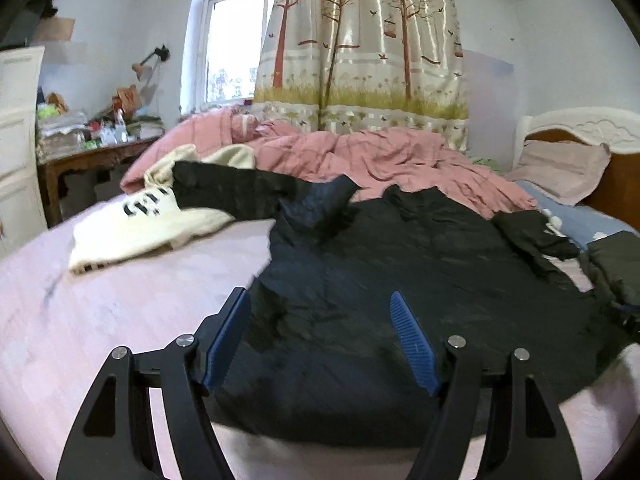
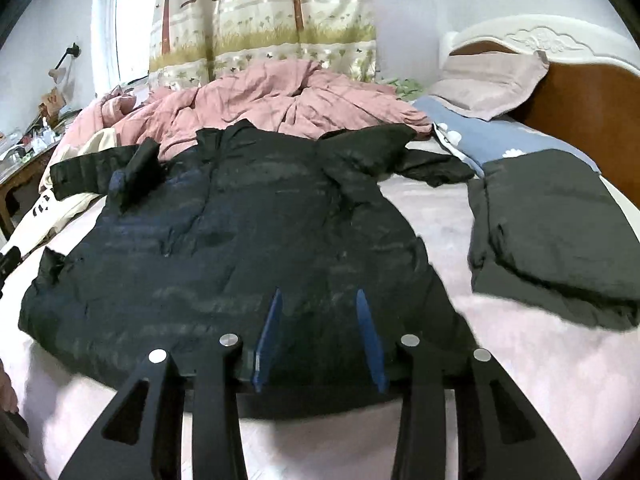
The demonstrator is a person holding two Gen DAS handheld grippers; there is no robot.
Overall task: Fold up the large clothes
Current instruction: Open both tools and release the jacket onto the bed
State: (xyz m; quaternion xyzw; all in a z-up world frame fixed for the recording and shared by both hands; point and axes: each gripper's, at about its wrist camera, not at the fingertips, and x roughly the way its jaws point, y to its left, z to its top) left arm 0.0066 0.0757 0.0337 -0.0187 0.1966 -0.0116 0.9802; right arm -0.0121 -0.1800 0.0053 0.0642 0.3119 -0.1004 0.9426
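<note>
From my left gripper (image 1: 320, 336), with its jaws spread wide and pinching nothing, I look across the black jacket (image 1: 380, 280), which lies spread flat on the pink bed sheet (image 1: 100, 320) with its hem nearest me. At about ten o'clock in this view one sleeve (image 1: 228, 192) stretches out over a cream sweater (image 1: 132, 224), and at two o'clock the other sleeve (image 1: 532, 236) lies crumpled near the blue pillow (image 1: 580, 220). My right gripper (image 2: 320, 332) hangs over the hem too, jaws likewise spread but narrower, empty. I judge the step in hand to be the first fold, so I would bring each sleeve in across the chest before touching the body, pinching near the cuff and shoulder so the puffy fabric does not slide, and lifting the left sleeve clear of the sweater instead of dragging it. The hem corner at nine o'clock in the right view is rumpled; I would smooth it first. Counting left to right: one cream sweater, one black jacket with two sleeves, one heaped pink quilt (image 2: 260, 96) at twelve o'clock, one blue pillow, one pale pillow (image 2: 492, 80) against the headboard (image 2: 580, 92), and one dark folded garment (image 2: 556, 228) at three o'clock, just beside the jacket but apart from it.
</note>
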